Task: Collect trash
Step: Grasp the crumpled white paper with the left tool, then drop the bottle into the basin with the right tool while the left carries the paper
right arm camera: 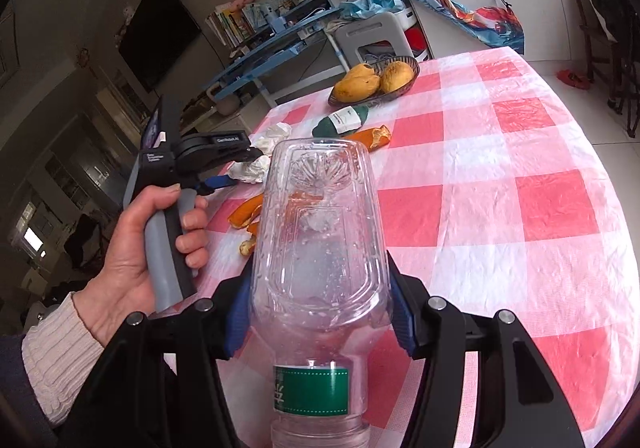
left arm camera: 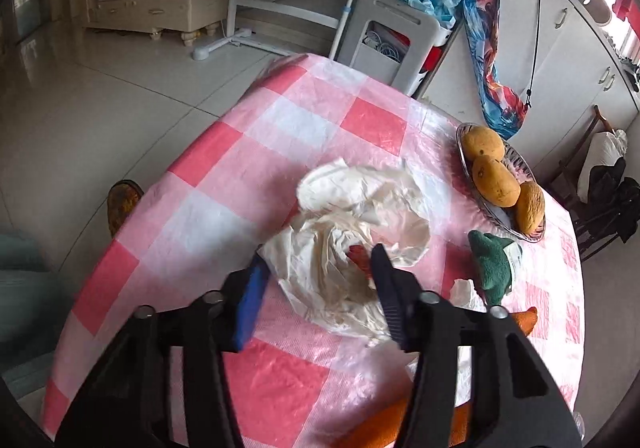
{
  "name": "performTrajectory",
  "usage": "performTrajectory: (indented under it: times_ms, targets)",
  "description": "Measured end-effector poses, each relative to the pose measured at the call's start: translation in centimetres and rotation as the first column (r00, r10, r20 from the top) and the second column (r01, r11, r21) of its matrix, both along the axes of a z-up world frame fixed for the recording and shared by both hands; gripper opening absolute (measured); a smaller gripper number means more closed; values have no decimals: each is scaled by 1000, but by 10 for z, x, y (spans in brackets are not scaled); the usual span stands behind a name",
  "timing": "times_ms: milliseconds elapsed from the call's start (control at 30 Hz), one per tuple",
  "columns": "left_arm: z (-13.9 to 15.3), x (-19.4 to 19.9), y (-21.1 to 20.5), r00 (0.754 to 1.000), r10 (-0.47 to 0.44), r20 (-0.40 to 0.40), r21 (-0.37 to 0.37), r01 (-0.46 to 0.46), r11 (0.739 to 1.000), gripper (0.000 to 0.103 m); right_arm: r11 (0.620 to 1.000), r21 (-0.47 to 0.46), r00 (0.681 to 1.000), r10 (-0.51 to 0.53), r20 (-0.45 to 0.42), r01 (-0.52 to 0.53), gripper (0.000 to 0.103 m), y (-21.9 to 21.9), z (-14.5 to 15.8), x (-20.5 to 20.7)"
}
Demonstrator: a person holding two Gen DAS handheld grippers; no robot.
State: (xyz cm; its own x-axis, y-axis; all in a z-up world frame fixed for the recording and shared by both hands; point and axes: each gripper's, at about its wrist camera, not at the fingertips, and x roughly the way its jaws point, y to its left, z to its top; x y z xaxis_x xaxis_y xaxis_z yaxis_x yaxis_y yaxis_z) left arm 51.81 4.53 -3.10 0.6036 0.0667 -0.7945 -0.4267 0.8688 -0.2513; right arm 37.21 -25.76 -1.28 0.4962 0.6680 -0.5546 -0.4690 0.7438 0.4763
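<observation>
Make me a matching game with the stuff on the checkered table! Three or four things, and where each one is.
Things:
1. clear plastic bottle
2. mangoes
3. crumpled white plastic bag
4. orange peel

Places:
A. in the basket
B. between the right gripper fingers
C. lying on the tablecloth beside the green cloth
D. at the left gripper fingertips

Pairs: 1-B, 2-A, 3-D, 4-C
</observation>
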Motion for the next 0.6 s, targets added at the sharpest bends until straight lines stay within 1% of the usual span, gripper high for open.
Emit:
performTrajectory:
  times_ms: [33, 100, 167, 300, 433, 600]
  targets:
    - [0, 0, 1, 1000, -17, 2, -26, 17, 1000, 25, 1000, 4, 1000, 2, -4, -2, 56, -2, -1, -1]
    - [8, -9, -3, 999, -22, 25, -6, 22, 1000, 21, 1000, 12, 1000, 5, -5, -4, 56, -2, 0, -4]
    - [18, -27, -7, 998, -40, 53, 0, 40, 999, 20, 1000, 16, 1000, 7, 1, -7, 56, -2, 2, -9]
    - [37, -77, -16, 993, -70, 99, 12, 69, 998, 20, 1000, 22, 1000, 18, 24, -18, 56, -1, 10, -25]
    - [52, -133, -24, 987, -102, 122, 23, 100, 995, 20, 999, 20, 999, 28, 28, -29, 56, -3, 14, -53]
    - [66, -195, -48, 973, -193, 129, 92, 182, 979, 20, 999, -15, 999, 50, 11, -50, 56, -7, 13, -94]
